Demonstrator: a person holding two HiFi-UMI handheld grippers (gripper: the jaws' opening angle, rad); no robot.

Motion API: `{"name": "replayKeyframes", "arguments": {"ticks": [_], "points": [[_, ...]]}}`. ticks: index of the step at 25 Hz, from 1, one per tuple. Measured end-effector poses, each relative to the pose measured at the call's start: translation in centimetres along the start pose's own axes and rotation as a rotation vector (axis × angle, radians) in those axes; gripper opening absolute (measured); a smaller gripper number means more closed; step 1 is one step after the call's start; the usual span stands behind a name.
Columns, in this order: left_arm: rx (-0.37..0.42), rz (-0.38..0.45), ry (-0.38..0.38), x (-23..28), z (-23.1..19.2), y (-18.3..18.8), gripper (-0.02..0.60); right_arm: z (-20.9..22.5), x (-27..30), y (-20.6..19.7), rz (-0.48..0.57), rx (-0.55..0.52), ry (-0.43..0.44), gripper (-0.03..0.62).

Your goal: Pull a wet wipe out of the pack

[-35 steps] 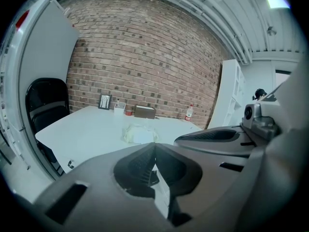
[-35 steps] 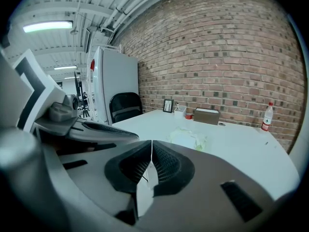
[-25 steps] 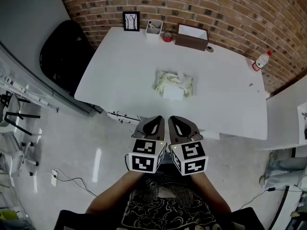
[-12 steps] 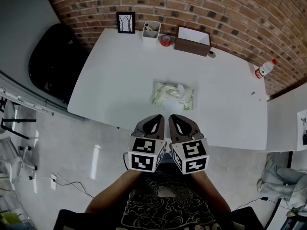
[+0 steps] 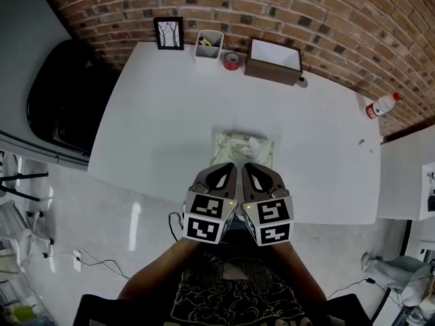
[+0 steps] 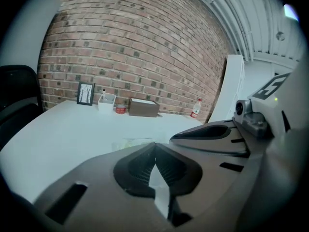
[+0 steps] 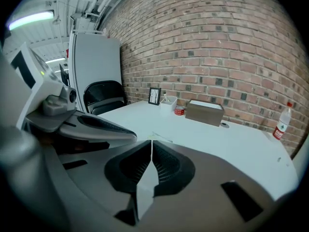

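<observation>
Here left tool [image 5: 227, 169] and right tool [image 5: 249, 169] hover clenched, empty, side by side near the wipe pack [image 5: 242, 145].

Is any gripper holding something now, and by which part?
Nothing is held. The left gripper and the right gripper are both shut and empty; the wipe pack lies on the table ahead of them.

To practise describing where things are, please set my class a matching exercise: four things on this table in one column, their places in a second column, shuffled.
Things
1. wipe pack
2. picture frame
3. brown box
4. bottle

Places
A. far right end of the table
B. far left corner, by the brick wall
C. alone, toward the near edge
D. by the wall, just right of the red tape roll

Pairs: 1-C, 2-B, 3-D, 4-A
</observation>
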State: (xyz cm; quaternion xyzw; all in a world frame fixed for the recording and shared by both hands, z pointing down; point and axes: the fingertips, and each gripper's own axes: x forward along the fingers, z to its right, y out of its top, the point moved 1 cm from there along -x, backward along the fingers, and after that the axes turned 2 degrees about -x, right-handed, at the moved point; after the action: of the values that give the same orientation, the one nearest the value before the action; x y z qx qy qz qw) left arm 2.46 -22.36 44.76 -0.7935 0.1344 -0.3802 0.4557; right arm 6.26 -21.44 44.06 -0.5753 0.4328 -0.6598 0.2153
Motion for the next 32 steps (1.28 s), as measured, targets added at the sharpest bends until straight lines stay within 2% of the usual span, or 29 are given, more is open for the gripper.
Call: {"name": "replayKeyframes", "arguments": {"ticks": [8,23,27,32], "points": [[-0.006,-0.039,-0.004,2.8,-1.4,0.2,0.012,1.6,3.3,-1.0,-0.099,-0.013,0.009,0.020],[-0.024,-0.060,0.011,4.9,-3.1,0.4,0.012,2.9,5.7,-1.9,-0.171,-0.031,0.003,0.023],[-0.028,-0.066,0.006,5.4,-3.1,0.5,0.012,3.2,6.0,-2.2,-0.188,-0.020,0.015,0.058],[-0.039,-0.069,0.000,6.0,-3.0,0.7,0.012,3.5,6.4,-2.3,-0.198,-0.006,0.026,0.063]]}}
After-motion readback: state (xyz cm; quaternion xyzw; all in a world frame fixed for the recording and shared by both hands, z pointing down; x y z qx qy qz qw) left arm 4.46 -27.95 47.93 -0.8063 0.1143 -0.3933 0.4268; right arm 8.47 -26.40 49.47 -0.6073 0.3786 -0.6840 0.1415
